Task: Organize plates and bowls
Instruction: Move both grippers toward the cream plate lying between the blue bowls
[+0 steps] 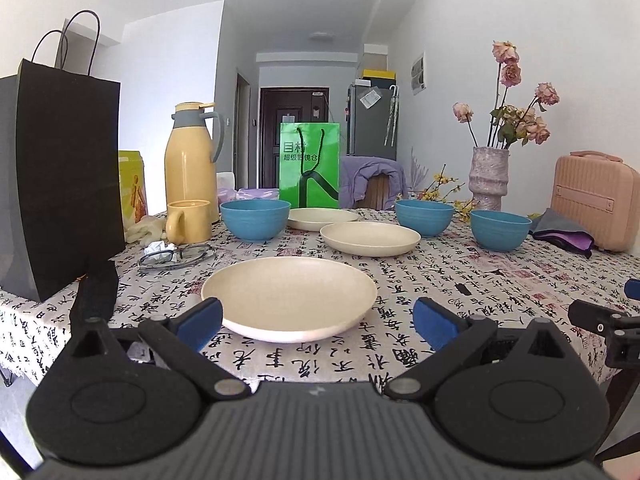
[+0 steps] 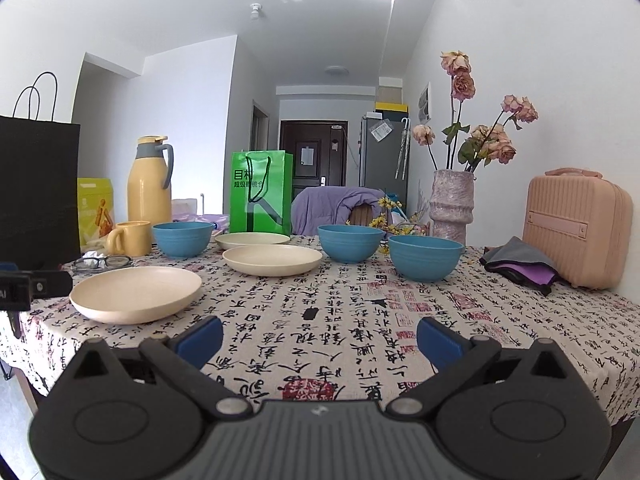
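Facing the nearest plate on the surface, the left gripper is held released; behind that plate, two plates and three bowls are seen. The right gripper is likewise released.

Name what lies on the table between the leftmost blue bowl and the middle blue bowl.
Two cream plates: far plate and nearer plate, between the leftmost blue bowl and the middle blue bowl. The right wrist view shows this best.

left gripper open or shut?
Open: the left gripper has its blue fingers spread wide, flanking the nearest plate, nothing held.
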### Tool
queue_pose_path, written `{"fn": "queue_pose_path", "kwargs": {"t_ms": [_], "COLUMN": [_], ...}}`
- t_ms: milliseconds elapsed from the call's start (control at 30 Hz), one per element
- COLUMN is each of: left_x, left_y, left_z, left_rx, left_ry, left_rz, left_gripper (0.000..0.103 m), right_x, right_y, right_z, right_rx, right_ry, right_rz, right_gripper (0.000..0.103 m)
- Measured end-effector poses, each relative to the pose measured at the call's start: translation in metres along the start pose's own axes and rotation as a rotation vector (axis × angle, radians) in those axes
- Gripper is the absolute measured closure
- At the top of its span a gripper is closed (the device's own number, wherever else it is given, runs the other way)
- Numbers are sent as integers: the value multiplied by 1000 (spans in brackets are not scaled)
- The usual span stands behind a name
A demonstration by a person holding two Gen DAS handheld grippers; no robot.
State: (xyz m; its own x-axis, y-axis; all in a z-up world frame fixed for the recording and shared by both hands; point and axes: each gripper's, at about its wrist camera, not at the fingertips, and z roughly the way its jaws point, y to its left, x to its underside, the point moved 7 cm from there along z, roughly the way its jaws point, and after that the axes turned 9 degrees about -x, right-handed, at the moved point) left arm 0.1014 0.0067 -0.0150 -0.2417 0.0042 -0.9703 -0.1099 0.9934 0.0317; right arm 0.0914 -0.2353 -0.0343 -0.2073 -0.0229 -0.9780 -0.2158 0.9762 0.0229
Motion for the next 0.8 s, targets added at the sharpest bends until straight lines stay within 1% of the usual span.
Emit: {"fn": "queue_pose_path", "kwargs": {"t_ms": [133, 333, 667, 800], "left_x": [-4, -6, -16, -18], "left_y": [-6, -11, -14, -12], "left_z": [-1, 8, 38, 55], "left_rx": [13, 29, 34, 26], "left_ry": [-20, -21, 8, 35], "left_rz": [13, 26, 20, 10], "left_gripper": [0, 0, 0, 0], "right_x": [0, -1, -9, -13], "right_y": [-5, -13, -23, -27], "right_z": [0, 9, 34, 46], "right_rx": [16, 33, 52, 56], "right_ry": [-4, 0, 19, 31], "right_rz": [13, 23, 31, 31], "right_gripper": [0, 0, 0, 0]}}
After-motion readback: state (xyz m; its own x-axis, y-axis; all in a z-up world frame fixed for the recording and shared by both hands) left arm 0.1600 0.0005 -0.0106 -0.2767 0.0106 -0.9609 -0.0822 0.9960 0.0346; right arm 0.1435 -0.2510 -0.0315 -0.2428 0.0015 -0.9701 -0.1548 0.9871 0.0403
